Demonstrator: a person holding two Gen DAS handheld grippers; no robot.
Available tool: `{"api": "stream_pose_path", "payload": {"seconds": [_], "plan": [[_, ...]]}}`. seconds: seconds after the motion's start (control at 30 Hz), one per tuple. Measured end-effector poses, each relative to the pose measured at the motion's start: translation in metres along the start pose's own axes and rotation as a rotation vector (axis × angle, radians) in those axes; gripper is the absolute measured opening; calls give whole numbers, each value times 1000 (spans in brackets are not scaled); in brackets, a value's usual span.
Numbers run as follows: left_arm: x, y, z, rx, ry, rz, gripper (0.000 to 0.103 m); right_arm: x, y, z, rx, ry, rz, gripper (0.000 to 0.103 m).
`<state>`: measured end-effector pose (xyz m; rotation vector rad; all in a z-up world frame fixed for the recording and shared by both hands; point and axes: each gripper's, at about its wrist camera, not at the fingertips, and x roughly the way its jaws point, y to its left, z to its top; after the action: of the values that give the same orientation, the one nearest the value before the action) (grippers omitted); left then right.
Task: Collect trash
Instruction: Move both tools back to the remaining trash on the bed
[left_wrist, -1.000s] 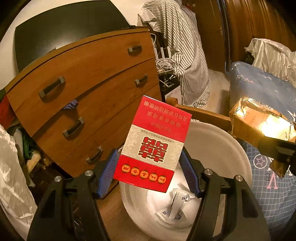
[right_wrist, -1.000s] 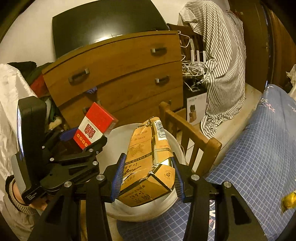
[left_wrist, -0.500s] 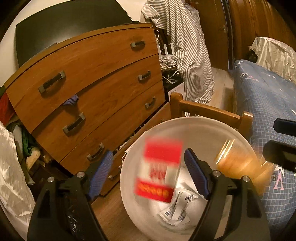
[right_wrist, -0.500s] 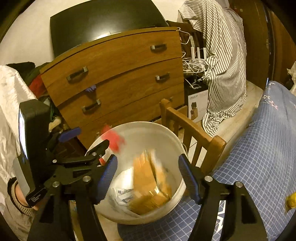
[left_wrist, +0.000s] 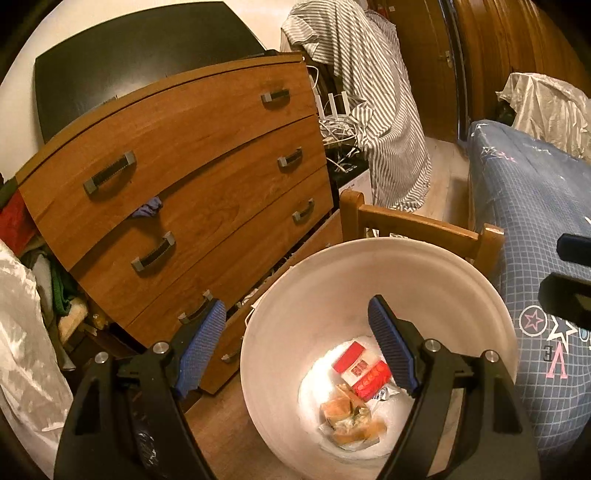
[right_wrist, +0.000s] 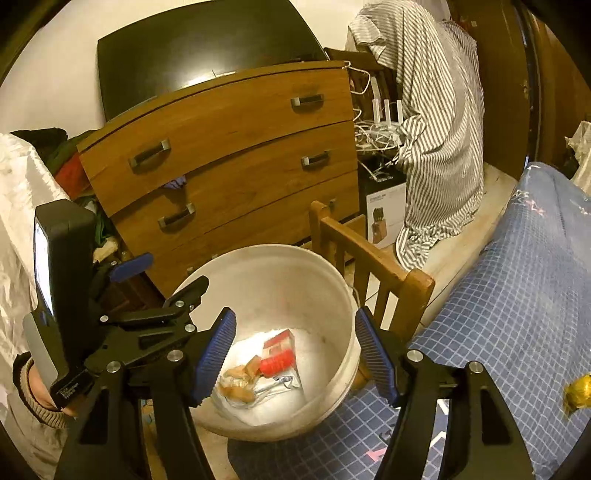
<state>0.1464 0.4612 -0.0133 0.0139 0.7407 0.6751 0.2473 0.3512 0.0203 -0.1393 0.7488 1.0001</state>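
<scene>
Claws (left_wrist: 295, 336) (right_wrist: 295, 343) agape, tilted over bin (left_wrist: 436, 273)

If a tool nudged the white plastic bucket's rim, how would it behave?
The white plastic bucket probably slides or tips easily: it holds only a red carton and a crumpled brown box. Its thin wall likely flexes.

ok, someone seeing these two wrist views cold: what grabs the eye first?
The big white bucket low in the middle, with a red box and a crumpled tan carton on white scraps at its bottom. Both grippers, left and right, hang over it, blue pads apart and empty, having just opened. Behind stands a wooden chest of drawers, cloth poking from one drawer.
</scene>
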Motion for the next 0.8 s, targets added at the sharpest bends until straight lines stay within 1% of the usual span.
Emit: {"api": "stream_pose_path", "payload": {"seconds": [0.23, 0.33, 0.47, 0.5, 0.53, 0.63, 0.7, 0.8], "plan": [[-22, -11, 6, 7, -65, 26, 76, -25, 0, -6, -20, -56, -39, 68], [-32, -16, 9, 15, -90, 37, 76, -41, 0, -9, -35, -100, -75, 67], [-44, -22, 11, 17, -122, 51, 76, -70, 2, -15, -53, -182, -123, 67], [-48, -25, 10, 15, -129, 53, 78, -78, 2, -18, -56, -205, -138, 67], [-54, -27, 10, 10, -139, 52, 79, -90, 2, -23, -62, -240, -161, 67], [-66, -32, 9, -18, -161, 41, 81, -117, 2, -33, -67, -304, -216, 67], [-76, -39, 7, -34, -176, 17, 82, -141, -2, -46, -69, -355, -262, 67], [-87, -59, 2, -28, -193, -20, 82, -172, -12, -64, -62, -412, -318, 67]]}}
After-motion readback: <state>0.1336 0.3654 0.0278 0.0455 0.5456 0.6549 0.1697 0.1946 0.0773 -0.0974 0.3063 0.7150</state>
